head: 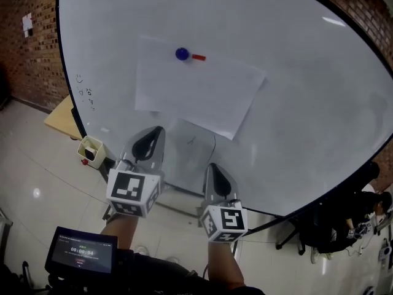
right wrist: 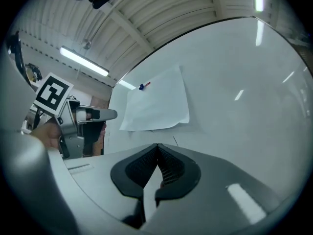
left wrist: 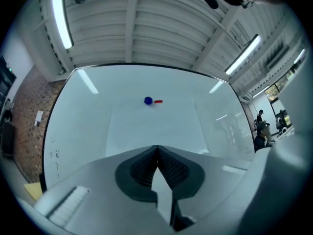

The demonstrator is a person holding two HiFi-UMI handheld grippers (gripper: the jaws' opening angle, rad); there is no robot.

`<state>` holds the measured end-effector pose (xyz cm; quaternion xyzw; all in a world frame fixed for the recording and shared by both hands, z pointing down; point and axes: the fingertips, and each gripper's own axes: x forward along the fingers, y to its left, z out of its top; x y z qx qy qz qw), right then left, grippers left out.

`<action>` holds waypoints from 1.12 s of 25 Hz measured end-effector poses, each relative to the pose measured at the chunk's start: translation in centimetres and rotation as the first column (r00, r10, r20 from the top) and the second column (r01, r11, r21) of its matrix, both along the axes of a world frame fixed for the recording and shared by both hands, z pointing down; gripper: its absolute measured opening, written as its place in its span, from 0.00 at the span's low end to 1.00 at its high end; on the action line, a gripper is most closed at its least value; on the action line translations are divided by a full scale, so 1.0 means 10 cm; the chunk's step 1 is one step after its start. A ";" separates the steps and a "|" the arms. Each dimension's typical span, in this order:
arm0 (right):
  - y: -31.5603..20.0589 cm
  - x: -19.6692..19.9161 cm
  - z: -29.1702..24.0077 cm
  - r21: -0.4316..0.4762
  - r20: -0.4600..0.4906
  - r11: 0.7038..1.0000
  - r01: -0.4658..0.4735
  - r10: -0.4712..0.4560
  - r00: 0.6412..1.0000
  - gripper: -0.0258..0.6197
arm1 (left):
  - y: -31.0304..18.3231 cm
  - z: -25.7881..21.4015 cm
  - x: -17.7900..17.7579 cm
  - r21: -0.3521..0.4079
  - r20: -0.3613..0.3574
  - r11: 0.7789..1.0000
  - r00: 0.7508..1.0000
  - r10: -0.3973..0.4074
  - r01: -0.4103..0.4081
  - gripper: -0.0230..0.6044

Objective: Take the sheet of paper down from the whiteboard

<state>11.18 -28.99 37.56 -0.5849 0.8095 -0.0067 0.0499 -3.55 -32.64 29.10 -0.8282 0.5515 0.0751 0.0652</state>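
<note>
A white sheet of paper (head: 196, 94) hangs on the whiteboard (head: 307, 91), pinned at its top by a blue round magnet (head: 182, 54) and a small red magnet (head: 199, 57). My left gripper (head: 151, 137) is shut and empty, just below the sheet's lower left edge. Further right and lower, my right gripper (head: 216, 176) is also shut and empty. In the left gripper view the paper (left wrist: 154, 129) and blue magnet (left wrist: 148, 101) lie straight ahead of the closed jaws (left wrist: 156, 148). The right gripper view has the paper (right wrist: 156, 102) up and to the left of its closed jaws (right wrist: 157, 146).
A brick wall (head: 27, 42) borders the board on the left. A wooden table corner (head: 61, 118) and a small box (head: 91, 150) sit low at left. Chairs and people (head: 350, 220) are at the lower right. A handheld screen (head: 81, 251) is at the bottom left.
</note>
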 end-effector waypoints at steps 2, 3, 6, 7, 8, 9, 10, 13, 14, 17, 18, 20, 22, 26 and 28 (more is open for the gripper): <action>-0.04 0.06 -0.09 0.008 0.036 1.000 0.016 -0.016 0.999 0.06 | -0.08 -0.26 0.00 0.051 0.032 0.999 0.999 -0.002 0.000 0.04; -0.05 0.08 -0.13 0.010 0.053 1.000 0.024 -0.024 0.998 0.06 | -0.12 -0.38 -0.01 0.073 0.054 0.997 0.999 -0.002 -0.002 0.04; -0.11 0.06 -0.24 0.028 0.082 0.999 0.041 -0.043 0.996 0.06 | -0.28 -0.66 -0.12 0.145 0.153 0.989 0.988 -0.025 0.003 0.04; -0.13 0.05 -0.27 0.037 0.084 0.999 0.038 -0.041 0.996 0.06 | -0.34 -0.75 -0.15 0.165 0.181 0.986 0.983 -0.036 0.005 0.04; -0.15 0.06 -0.31 0.047 0.083 0.998 0.033 -0.036 0.996 0.06 | -0.38 -0.83 -0.16 0.181 0.208 0.983 0.977 -0.043 0.004 0.04; -0.15 0.07 -0.34 0.056 0.079 0.998 0.028 -0.032 0.996 0.06 | -0.42 -0.91 -0.13 0.194 0.237 0.981 0.971 -0.043 -0.004 0.04; -0.16 0.08 -0.38 0.065 0.076 0.998 0.023 -0.028 0.997 0.06 | -0.45 -0.98 -0.09 0.204 0.267 0.979 0.963 -0.035 -0.021 0.04; -0.20 0.09 -0.44 0.077 0.069 0.997 0.004 -0.009 0.998 0.06 | -0.55 -1.13 0.07 0.220 0.356 0.971 0.934 0.010 -0.095 0.04; -0.21 0.08 -0.45 0.077 0.068 0.997 -0.002 -0.004 0.998 0.06 | -0.59 -1.15 0.10 0.221 0.387 0.969 0.922 0.016 -0.110 0.05; -0.22 0.08 -0.50 0.085 0.072 0.996 -0.015 0.009 0.997 0.06 | -0.66 -1.24 0.18 0.232 0.459 0.964 0.889 0.007 -0.128 0.09; -0.21 0.09 -0.53 0.092 0.074 0.996 -0.020 0.013 0.997 0.06 | -0.67 -1.28 0.19 0.241 0.473 0.962 0.881 -0.002 -0.127 0.11; -0.17 0.15 -0.56 0.105 0.073 0.994 -0.031 0.023 0.997 0.06 | -0.68 -1.35 0.22 0.261 0.494 0.957 0.869 -0.022 -0.124 0.13; -0.15 0.23 -0.56 0.113 0.078 0.993 -0.037 0.028 0.997 0.06 | -0.69 -1.39 0.24 0.270 0.515 0.955 0.856 -0.036 -0.123 0.16; -0.21 0.39 -0.45 0.092 0.189 0.995 0.046 -0.063 0.980 0.08 | -0.70 -1.42 0.25 0.274 0.553 0.953 0.832 -0.047 -0.129 0.21; -0.27 0.45 -0.38 0.082 0.278 0.989 0.122 -0.140 0.950 0.18 | -0.72 -1.41 0.24 0.273 0.563 0.954 0.825 -0.053 -0.126 0.21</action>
